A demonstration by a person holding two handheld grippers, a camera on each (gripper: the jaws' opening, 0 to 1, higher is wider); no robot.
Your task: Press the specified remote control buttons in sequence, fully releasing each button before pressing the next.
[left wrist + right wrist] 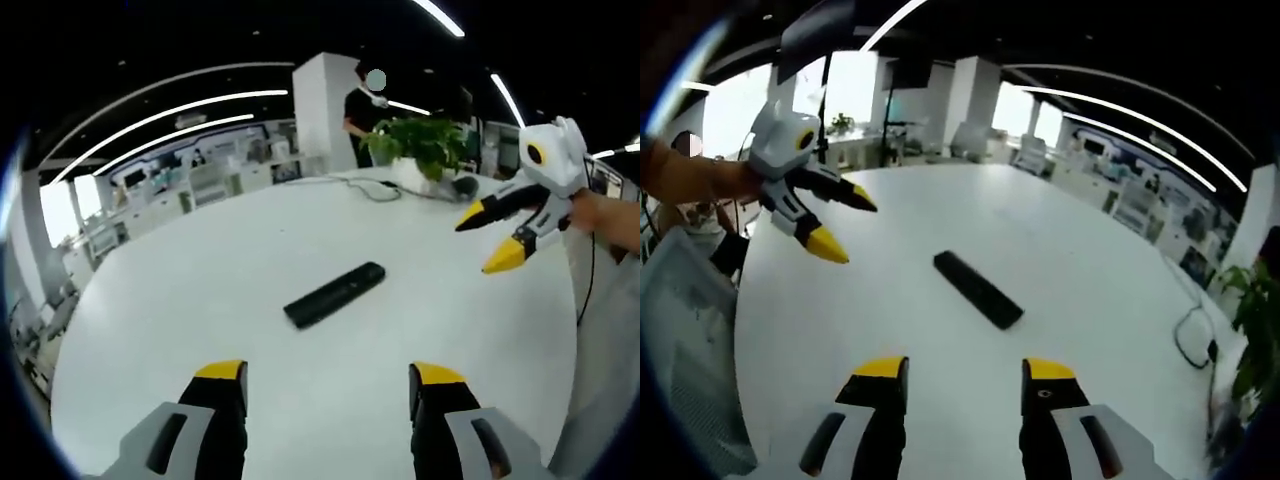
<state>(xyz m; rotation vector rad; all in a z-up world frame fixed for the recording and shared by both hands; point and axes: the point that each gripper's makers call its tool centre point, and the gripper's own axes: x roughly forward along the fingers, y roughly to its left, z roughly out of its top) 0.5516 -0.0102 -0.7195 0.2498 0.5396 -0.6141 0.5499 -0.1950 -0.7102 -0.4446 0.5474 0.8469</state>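
Left hand-held gripper [327, 385]: hovered above the white tabletop [200, 260], jaws wide apart, nothing held. Black remote control [334, 294]: lay flat mid-tabletop, ahead of both grippers, touched by neither. Right hand-held gripper [965, 385]: likewise spread open and empty, raised near the potted plant [420, 145].

The left gripper [328, 385] has two broad black jaws, each capped with a yellow tip, set on pale grey housings with dark oval slots. The right gripper [965, 380] is built the same way: black jaws, yellow caps, grey bodies with dark slotted recesses. Seen from across the table, the right gripper [490, 238] has a white body with a yellow-ringed round mark and tapering black fingers ending in pointed yellow tips. The left gripper [840, 222] seen likewise shows a white-grey body, black fingers and yellow points.
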